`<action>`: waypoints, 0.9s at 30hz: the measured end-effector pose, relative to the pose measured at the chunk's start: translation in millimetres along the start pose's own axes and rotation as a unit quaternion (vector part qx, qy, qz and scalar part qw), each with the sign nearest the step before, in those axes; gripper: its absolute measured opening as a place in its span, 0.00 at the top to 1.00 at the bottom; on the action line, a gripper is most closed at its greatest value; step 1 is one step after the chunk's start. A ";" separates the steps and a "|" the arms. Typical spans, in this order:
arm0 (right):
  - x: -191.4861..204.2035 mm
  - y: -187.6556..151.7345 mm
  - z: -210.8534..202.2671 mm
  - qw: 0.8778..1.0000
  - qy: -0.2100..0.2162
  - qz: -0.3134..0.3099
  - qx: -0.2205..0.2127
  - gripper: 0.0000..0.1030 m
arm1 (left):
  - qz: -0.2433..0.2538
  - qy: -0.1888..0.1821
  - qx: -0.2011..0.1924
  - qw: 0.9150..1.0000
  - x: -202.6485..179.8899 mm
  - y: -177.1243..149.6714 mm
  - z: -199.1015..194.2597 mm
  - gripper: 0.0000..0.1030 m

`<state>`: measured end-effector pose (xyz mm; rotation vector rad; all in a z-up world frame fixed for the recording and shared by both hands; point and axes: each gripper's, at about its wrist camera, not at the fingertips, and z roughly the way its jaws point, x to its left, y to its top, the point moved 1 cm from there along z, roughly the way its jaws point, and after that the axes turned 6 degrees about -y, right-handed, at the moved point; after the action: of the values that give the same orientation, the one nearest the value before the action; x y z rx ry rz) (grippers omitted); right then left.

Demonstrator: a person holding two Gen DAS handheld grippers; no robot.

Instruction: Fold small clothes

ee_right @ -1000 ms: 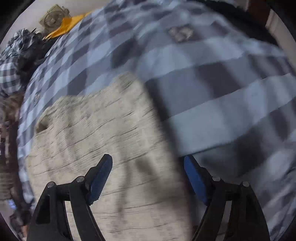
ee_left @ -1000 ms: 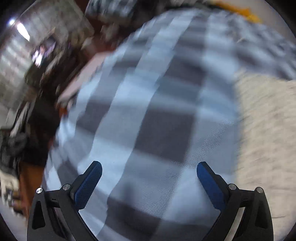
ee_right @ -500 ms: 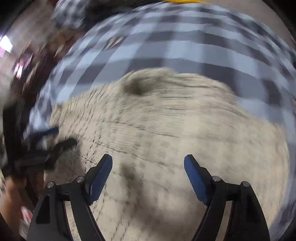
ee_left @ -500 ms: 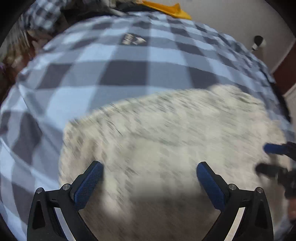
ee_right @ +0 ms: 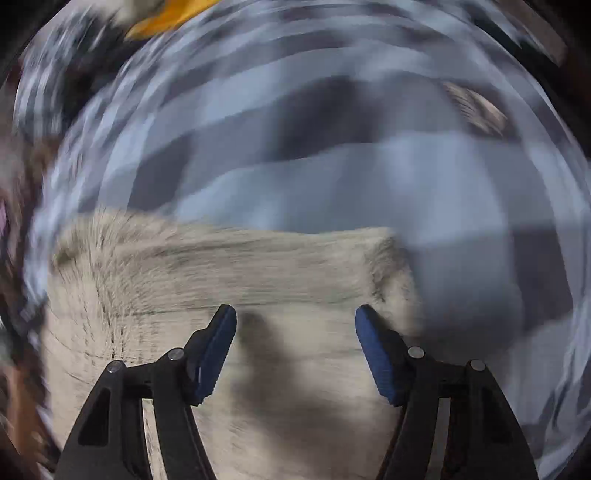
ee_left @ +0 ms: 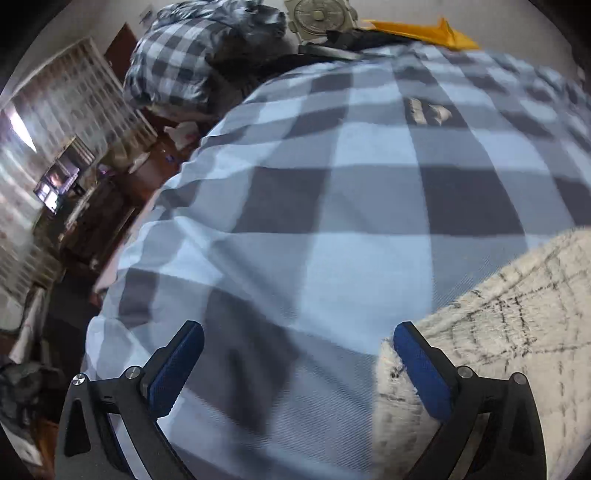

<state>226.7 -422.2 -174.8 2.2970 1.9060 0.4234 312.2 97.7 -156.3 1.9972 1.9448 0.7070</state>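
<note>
A cream fuzzy garment point(ee_left: 498, 339) with thin dark lines lies flat on a bed with a blue-and-grey checked cover point(ee_left: 332, 206). My left gripper point(ee_left: 299, 339) stands open over the bare cover, its right finger at the garment's left edge, nothing between the pads. In the blurred right wrist view the same garment point(ee_right: 229, 280) fills the lower half. My right gripper point(ee_right: 295, 325) hovers over the garment near its far right corner. Its jaws are closing, still apart, with no cloth pinched between them.
A small folded pale cloth point(ee_left: 424, 109) lies farther back on the cover. A checked pillow point(ee_left: 173, 74) and dark heap sit at the bed's head, with a yellow item point(ee_left: 417, 31) beside them. The bed's left edge point(ee_left: 122, 251) drops to a cluttered floor.
The left gripper swung left off the garment to its left edge. The right gripper swung right toward the garment's far right corner, and its jaws narrowed.
</note>
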 end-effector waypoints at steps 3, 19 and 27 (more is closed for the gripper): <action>-34.2 -10.0 -38.7 0.997 -0.063 0.038 -0.039 0.38 | 0.013 -0.037 0.005 0.999 19.9 -3.8 -32.9 0.00; -15.4 -163.0 -115.3 0.998 0.013 0.051 0.019 0.22 | -0.044 -0.231 0.186 0.954 23.2 -160.9 -150.0 0.00; -37.7 -192.8 -93.2 0.980 -0.024 0.192 0.038 0.22 | -0.164 -0.322 0.206 0.909 -5.8 -181.9 -134.2 0.00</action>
<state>11.6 -428.8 -143.7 2.7044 1.4755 0.3336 87.3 84.7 -136.2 1.7064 2.0049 -0.4384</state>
